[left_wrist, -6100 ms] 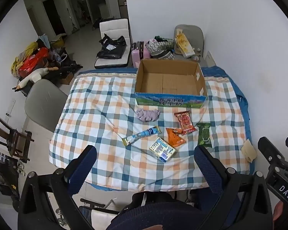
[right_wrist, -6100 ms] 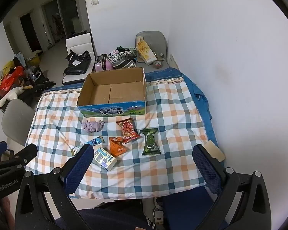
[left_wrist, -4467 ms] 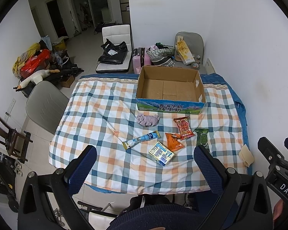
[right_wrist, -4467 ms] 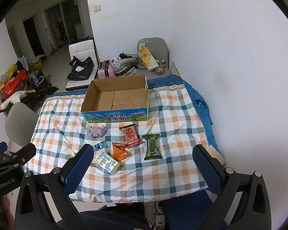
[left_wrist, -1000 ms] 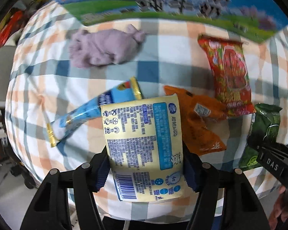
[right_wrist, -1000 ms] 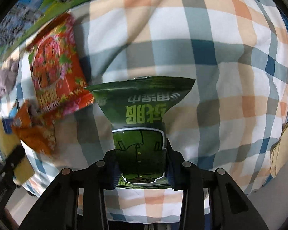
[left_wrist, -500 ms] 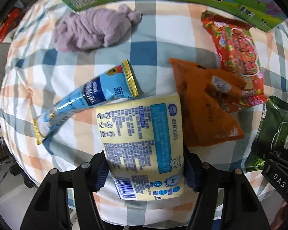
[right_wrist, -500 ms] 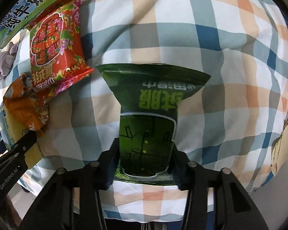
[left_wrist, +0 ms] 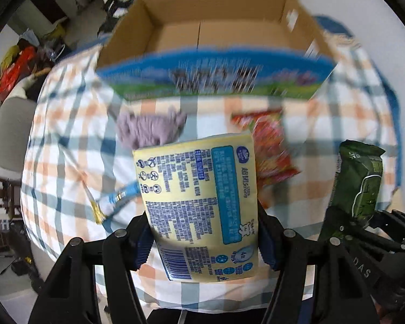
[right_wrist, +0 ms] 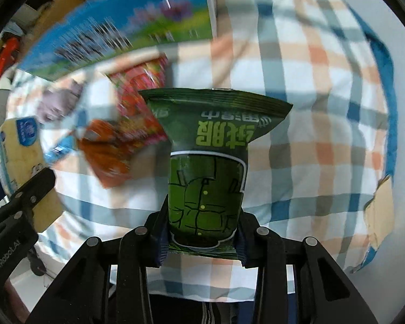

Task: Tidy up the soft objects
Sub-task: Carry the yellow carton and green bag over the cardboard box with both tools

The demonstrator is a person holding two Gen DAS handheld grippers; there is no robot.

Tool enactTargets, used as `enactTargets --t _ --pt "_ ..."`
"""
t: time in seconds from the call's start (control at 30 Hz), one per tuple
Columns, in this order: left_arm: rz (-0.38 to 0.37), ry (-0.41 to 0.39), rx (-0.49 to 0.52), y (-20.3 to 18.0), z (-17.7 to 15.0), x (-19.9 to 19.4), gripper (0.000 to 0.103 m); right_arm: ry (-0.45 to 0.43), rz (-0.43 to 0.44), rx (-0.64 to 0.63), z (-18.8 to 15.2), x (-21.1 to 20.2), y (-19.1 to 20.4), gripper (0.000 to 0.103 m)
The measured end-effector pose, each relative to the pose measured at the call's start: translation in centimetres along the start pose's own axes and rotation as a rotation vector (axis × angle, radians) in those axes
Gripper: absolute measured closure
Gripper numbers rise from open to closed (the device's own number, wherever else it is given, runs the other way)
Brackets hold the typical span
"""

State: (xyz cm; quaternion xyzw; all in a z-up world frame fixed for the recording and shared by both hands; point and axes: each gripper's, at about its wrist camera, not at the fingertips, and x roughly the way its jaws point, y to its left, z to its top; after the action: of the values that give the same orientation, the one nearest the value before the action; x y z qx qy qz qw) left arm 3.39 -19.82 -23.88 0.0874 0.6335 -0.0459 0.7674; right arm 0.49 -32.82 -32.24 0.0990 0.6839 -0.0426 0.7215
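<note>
Packets in both grippers, box ahead

Yellow packet [left_wrist: 199, 205] sits clamped between the fingers of the left hand-held gripper [left_wrist: 202, 240], raised off the checked tabletop [left_wrist: 67, 135] with its printed back facing the camera. The right hand-held gripper [right_wrist: 201, 236] is clenched on the lower end of a green packet [right_wrist: 210, 167], which stands upright between its fingers; the same green packet [left_wrist: 360, 181] shows at the right edge of the left view.

Beyond both packets stands an open cardboard box [left_wrist: 216, 35] with a blue and green front, its inside bare brown card. On the cloth between box and grippers lie a purple cloth bundle [left_wrist: 148, 129], a red packet [left_wrist: 272, 148], an orange packet [right_wrist: 108, 154] and a blue tube [left_wrist: 116, 199]. The surroundings are blurred.
</note>
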Motion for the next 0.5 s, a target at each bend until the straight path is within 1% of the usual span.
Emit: enactTargets --t 0.07,0.1,0.23,0.3,0.33,0.4,0.5 --pt "-0.032 -0.035 0.004 0.1 1.6 -2.4 0.041 -0.037 0.012 -0.001 1.3 -3.3 0.2 0.063" --pt "-0.040 -0.043 0.007 1.0 4.6 -2.6 0.041 -0.056 0.021 -0.002 2.5 -5.6 0.1 0.063" --pt "-0.105 -0.085 0.022 1.6 8.7 -5.1 0.041 -0.141 0.058 -0.011 5.5 -10.7 1.1 0.063" --pt "-0.135 -0.091 0.028 1.8 11.0 -6.4 0.041 -0.176 0.072 -0.020 6.9 -12.8 2.0 0.063" --pt "-0.155 -0.093 0.032 2.1 12.6 -6.8 0.041 -0.188 0.080 -0.023 8.2 -14.1 2.3 0.063" --pt "-0.176 -0.098 0.031 2.8 15.4 -7.2 0.041 -0.206 0.088 -0.030 10.1 -15.4 2.9 0.063" --pt "-0.213 -0.087 0.036 3.8 20.0 -6.6 0.041 -0.232 0.068 -0.028 14.4 -16.8 4.0 0.063"
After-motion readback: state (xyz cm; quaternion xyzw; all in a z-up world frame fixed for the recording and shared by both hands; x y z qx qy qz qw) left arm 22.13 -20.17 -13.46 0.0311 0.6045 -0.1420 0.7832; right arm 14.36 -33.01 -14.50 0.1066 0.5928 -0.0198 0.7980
